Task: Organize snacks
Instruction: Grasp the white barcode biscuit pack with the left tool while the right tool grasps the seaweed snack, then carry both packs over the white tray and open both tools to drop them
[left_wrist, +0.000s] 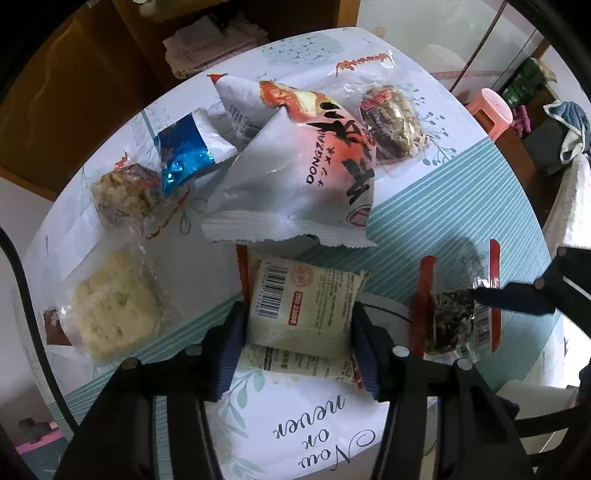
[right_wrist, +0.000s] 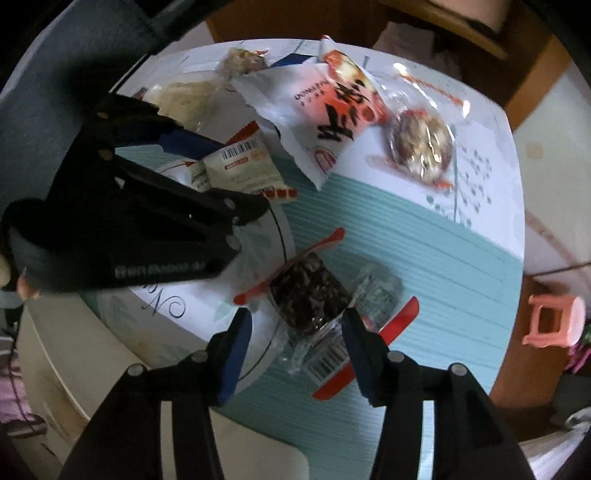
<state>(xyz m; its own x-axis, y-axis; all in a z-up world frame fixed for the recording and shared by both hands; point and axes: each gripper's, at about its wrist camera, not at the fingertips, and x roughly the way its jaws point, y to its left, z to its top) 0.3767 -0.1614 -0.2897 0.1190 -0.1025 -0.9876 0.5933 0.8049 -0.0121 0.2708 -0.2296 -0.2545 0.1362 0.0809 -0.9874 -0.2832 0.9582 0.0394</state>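
Snacks (left_wrist: 295, 158) lie scattered on a teal-and-white tablecloth (left_wrist: 424, 206); left gripper (left_wrist: 299, 325) clamps a beige packet (left_wrist: 303, 295), right gripper (right_wrist: 295, 332) open over a dark packet (right_wrist: 306, 291), pink stool (right_wrist: 554, 321) beyond

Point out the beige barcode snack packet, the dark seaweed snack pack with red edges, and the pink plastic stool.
beige barcode snack packet (left_wrist: 303, 306), left wrist view, middle of its printed back.
dark seaweed snack pack with red edges (right_wrist: 308, 293), right wrist view, its dark centre.
pink plastic stool (right_wrist: 557, 319), right wrist view, its side.

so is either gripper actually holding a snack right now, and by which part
Left gripper pinches the beige barcode-printed snack packet across its sides, mid-length. Right gripper is open over the dark seaweed packet, holding nothing.
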